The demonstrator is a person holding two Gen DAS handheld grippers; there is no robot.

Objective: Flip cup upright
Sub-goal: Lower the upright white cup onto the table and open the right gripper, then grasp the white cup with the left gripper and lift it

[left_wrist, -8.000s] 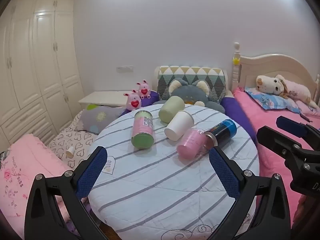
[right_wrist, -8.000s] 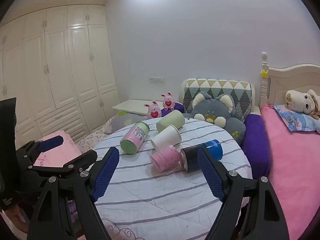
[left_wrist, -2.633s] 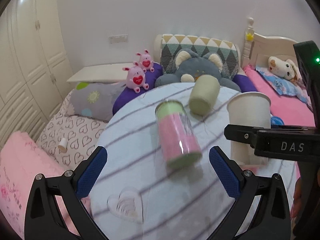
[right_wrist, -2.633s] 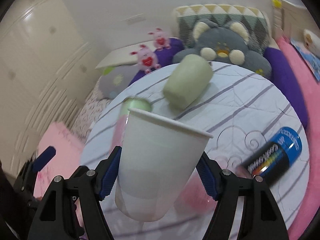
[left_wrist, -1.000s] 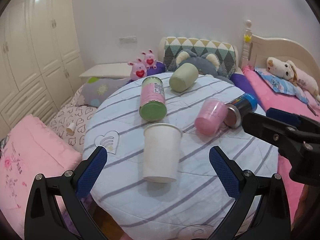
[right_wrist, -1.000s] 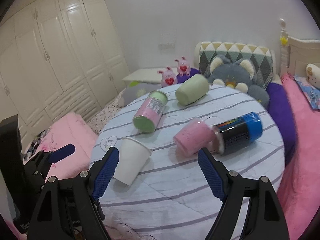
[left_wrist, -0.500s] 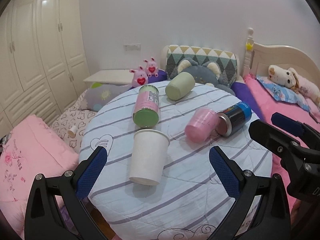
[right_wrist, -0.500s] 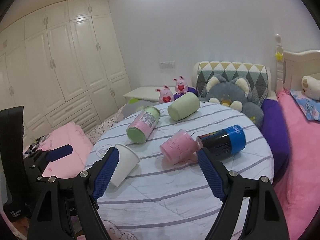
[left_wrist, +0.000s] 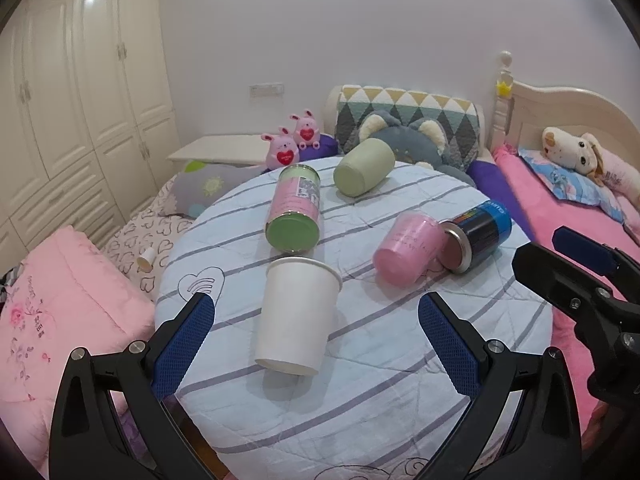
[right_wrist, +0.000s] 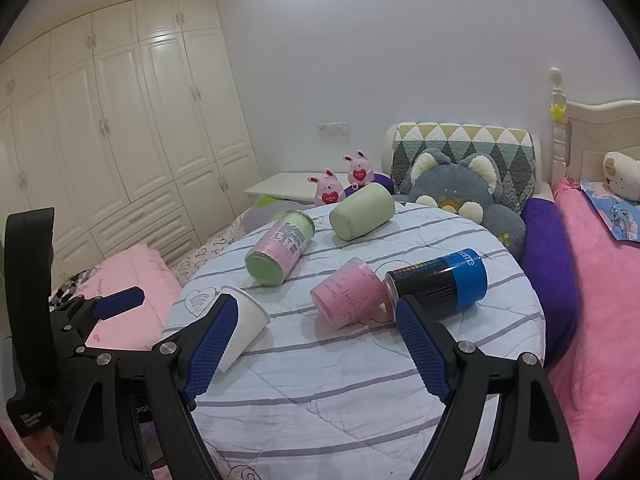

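A white paper cup [left_wrist: 295, 316] stands upright, mouth up, on the round striped table [left_wrist: 360, 392], near its front left. In the right wrist view the cup [right_wrist: 244, 326] is partly hidden behind my right gripper's left finger. My left gripper [left_wrist: 316, 344] is open and empty, held back from the cup. My right gripper [right_wrist: 312, 344] is open and empty, back from the table edge. Each gripper shows at the edge of the other's view.
Lying on their sides on the table are a pink-and-green can [left_wrist: 295, 210], a green cup [left_wrist: 362, 167], a pink cup [left_wrist: 406, 254] and a blue-and-black can [left_wrist: 478, 236]. Plush toys, cushions and a pink bed [left_wrist: 568, 208] surround the table; wardrobes [right_wrist: 120, 128] stand at left.
My right gripper lifted the white cup, set it upright at the table's front left and let go. Both grippers have since drawn back from the table.
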